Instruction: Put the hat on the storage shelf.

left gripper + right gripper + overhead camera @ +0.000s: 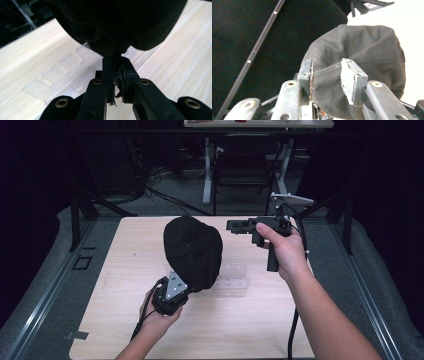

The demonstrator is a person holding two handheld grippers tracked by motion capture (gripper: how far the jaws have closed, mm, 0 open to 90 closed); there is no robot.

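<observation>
Black cap [193,251]: held up above the middle of the desk [240,330], its bulk hanging over a clear plastic holder [231,275].
Left gripper [115,75]: fingers pinched together on the cap's lower edge, held from below in the left hand [162,317].
Right gripper [327,75]: raised in the right hand [286,251] just right of the cap, fingers [350,80] apart, pointing at the fabric without touching it.
Clear plastic holder: lying flat on the desk, slotted.
</observation>
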